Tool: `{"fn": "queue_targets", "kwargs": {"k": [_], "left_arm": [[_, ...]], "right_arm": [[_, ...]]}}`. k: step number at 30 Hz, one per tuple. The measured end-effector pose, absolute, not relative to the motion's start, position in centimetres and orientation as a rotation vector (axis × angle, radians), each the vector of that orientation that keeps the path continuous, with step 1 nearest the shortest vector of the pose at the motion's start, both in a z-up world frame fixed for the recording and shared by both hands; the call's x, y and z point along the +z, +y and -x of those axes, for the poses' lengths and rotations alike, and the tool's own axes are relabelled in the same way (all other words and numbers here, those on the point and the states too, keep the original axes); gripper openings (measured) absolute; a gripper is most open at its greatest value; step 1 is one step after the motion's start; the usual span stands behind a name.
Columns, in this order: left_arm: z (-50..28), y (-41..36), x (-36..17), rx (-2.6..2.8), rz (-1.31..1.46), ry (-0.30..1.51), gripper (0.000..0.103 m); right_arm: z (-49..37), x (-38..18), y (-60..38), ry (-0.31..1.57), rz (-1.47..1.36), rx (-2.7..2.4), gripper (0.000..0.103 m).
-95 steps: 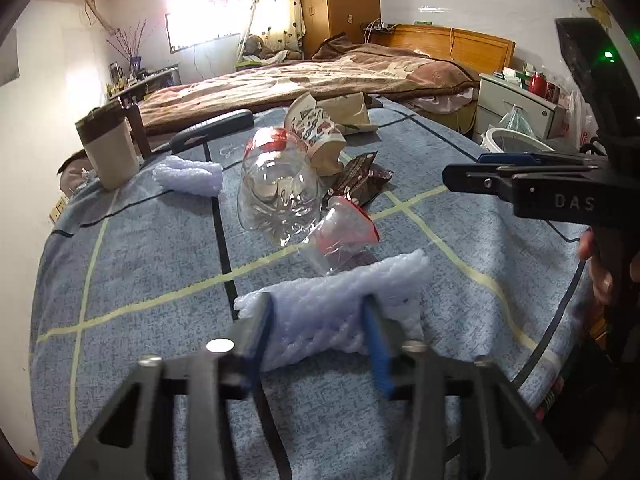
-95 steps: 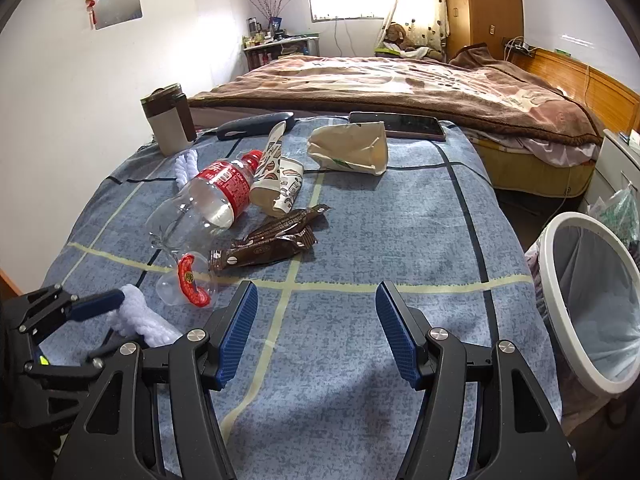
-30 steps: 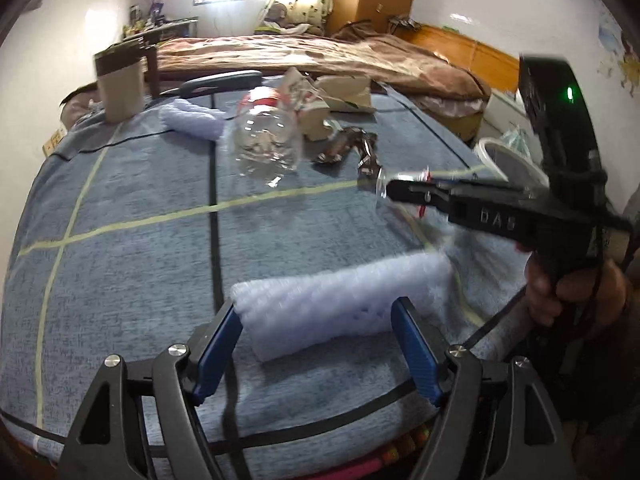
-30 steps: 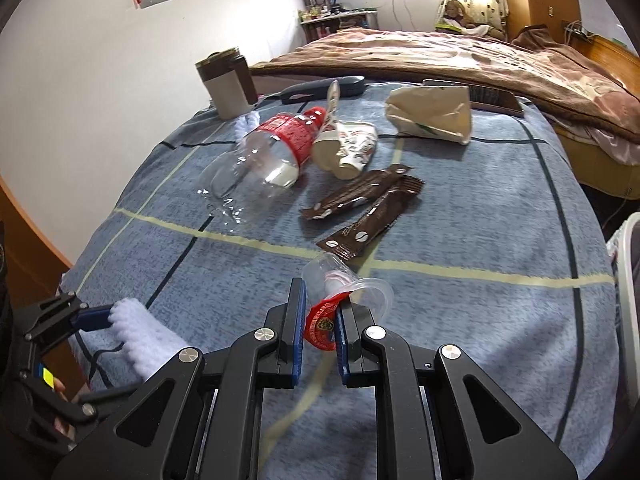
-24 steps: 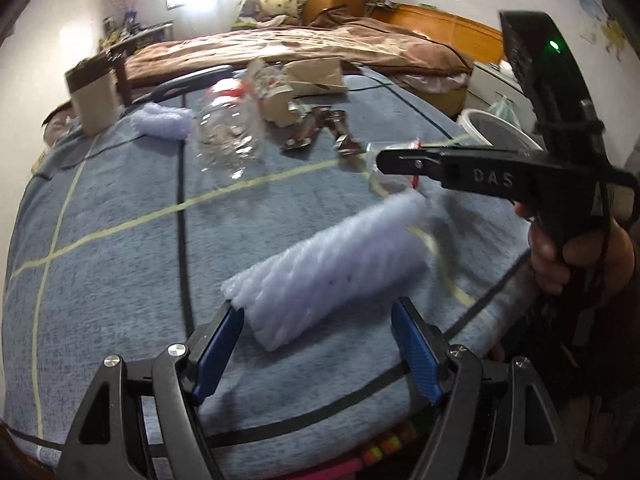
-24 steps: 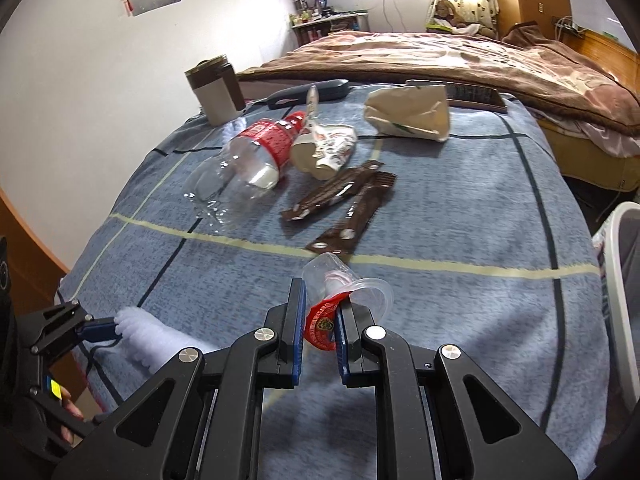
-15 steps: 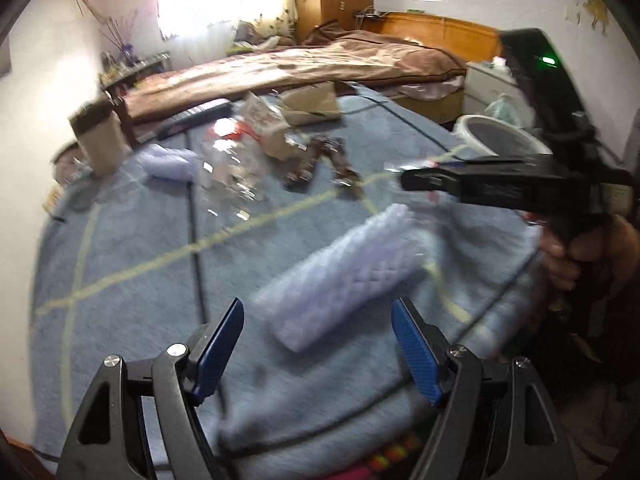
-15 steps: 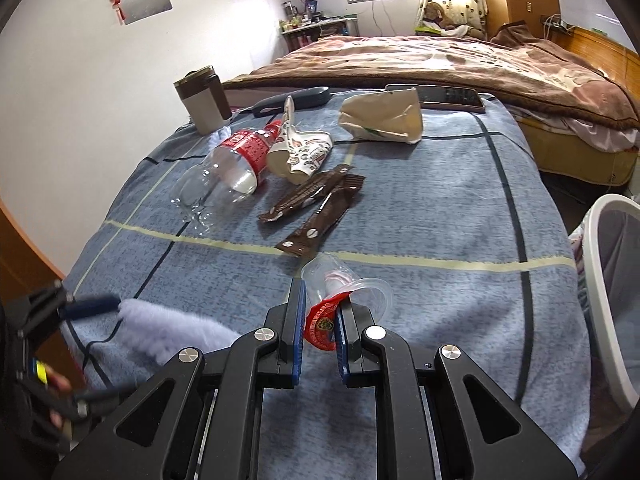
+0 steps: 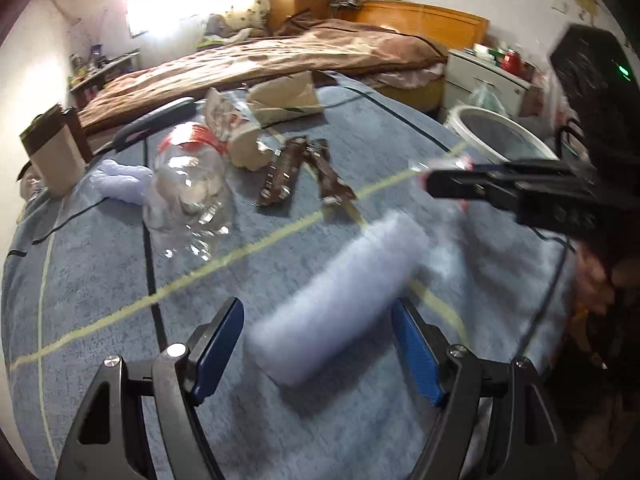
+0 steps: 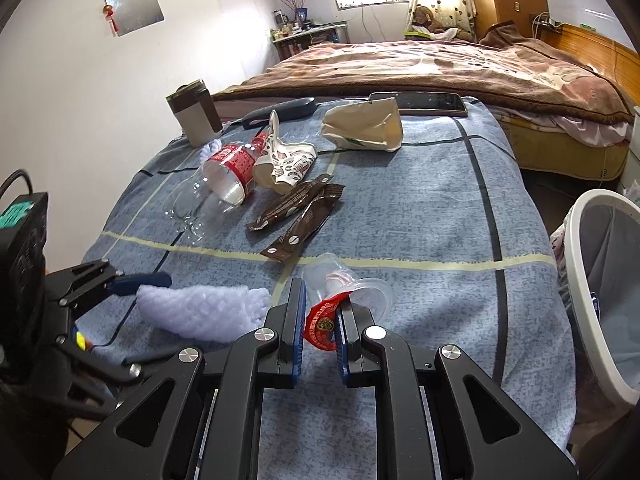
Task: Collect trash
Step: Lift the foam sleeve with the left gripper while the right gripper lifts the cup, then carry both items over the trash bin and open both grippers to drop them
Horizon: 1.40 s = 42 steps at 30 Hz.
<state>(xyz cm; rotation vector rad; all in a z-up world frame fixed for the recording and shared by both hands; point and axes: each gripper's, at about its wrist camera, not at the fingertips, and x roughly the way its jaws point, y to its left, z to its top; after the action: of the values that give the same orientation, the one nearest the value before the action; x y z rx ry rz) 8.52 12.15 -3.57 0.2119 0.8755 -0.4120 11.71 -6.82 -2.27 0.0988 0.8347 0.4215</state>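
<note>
Right jaws tight on clear cup [image 10: 348, 288].

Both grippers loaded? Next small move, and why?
Probably swing the right gripper over the bin and open. It is shut on the cup's red lid, and the bin stands just off the bed's right edge. The left gripper holds the foam.

Both wrist cameras look steeply down along their own fingers, close over the near edge of the blue checked blanket [image 9: 100, 264] [image 10: 420, 220], the left one facing right toward the white bin [image 9: 500, 136] [image 10: 588, 280], and both share the crushed clear bottle [image 9: 188, 196] [image 10: 216, 188] at the blanket's middle.
</note>
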Motion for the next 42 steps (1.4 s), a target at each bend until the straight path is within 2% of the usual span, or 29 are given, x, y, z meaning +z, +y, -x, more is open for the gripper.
{"fn": "queue_targets", "kwargs": {"k": [4,5,7,15,29,42], "left_arm": [[-9.1,11.6,-3.5,-0.413,-0.203,0.873,0.076],[-9.2,11.4,-3.6,-0.413,-0.206,0.881,0.073],[-9.2,10.9,-3.8,-0.422,-0.217,0.882,0.054],[-9.0,10.6,-3.6,-0.408,-0.164,0.874,0.036],[-8.8,7.2,-1.4,-0.426,-0.139,0.820,0.032],[-9.7,-1.0,1.5,-0.530,-0.182,0.756,0.033]], "right_arm": [[-11.8,-2.3,-7.4,0.833,-0.109,0.411,0.016],[-11.8,-2.3,-7.6,0.833,-0.113,0.407,0.016],[-11.9,-2.3,-7.9,0.833,-0.120,0.402,0.016],[-11.9,-2.4,-8.9,0.832,-0.139,0.389,0.016],[-11.2,-1.0,-12.3,0.789,-0.173,0.350,0.016],[-10.2,1.8,-19.3,0.710,-0.197,0.227,0.016]]}}
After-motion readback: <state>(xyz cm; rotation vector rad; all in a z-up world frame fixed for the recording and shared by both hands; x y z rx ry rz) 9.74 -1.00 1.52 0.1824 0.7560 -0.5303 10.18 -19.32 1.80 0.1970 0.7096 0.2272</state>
